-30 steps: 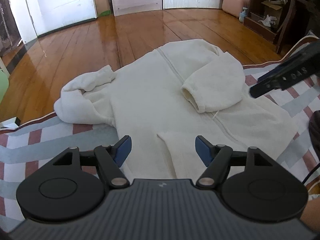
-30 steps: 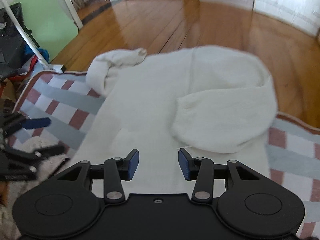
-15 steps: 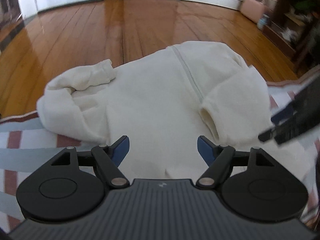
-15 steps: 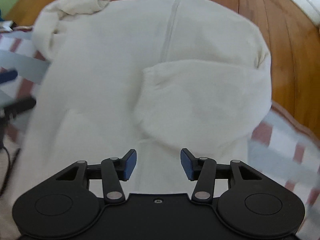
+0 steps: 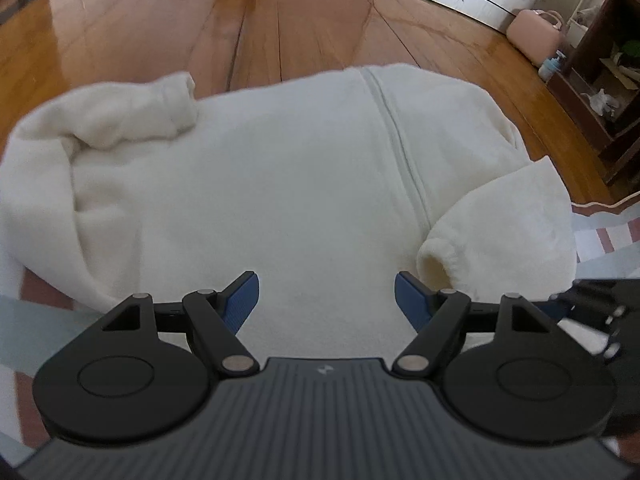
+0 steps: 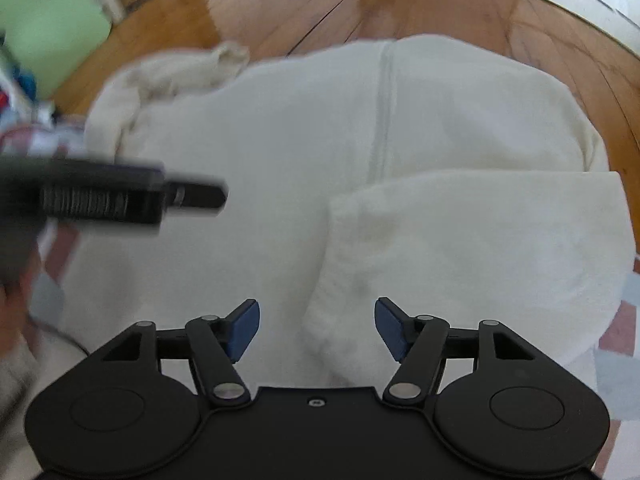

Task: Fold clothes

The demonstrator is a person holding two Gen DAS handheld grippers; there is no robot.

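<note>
White fleece jacket (image 5: pixel 304 184) lies spread on a striped blanket (image 5: pixel 608 236), wooden floor (image 5: pixel 304 12) beyond. Pink case (image 5: pixel 536 38) and dark shelf (image 5: pixel 608 92) sit far right. Left hand-held gripper (image 5: pixel 326 300) is wide open, empty. Right hand-held gripper (image 6: pixel 316 330) is opening over the folded sleeve (image 6: pixel 480 248), pads not touching. Left edge of right view is motion-blurred.

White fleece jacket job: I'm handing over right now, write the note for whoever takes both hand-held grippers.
Left hand-held gripper: open, empty, over the body of the white fleece zip-up jacket.
Right hand-held gripper: jaws opening, empty, above the cuff end of the folded-in sleeve.
Jacket lies zip-up on the red, grey and white checked blanket, partly over the wooden floor.
Done: that sleeve lies across the front.
Left: the other sleeve, bunched at the far side, then fold the body.
</note>
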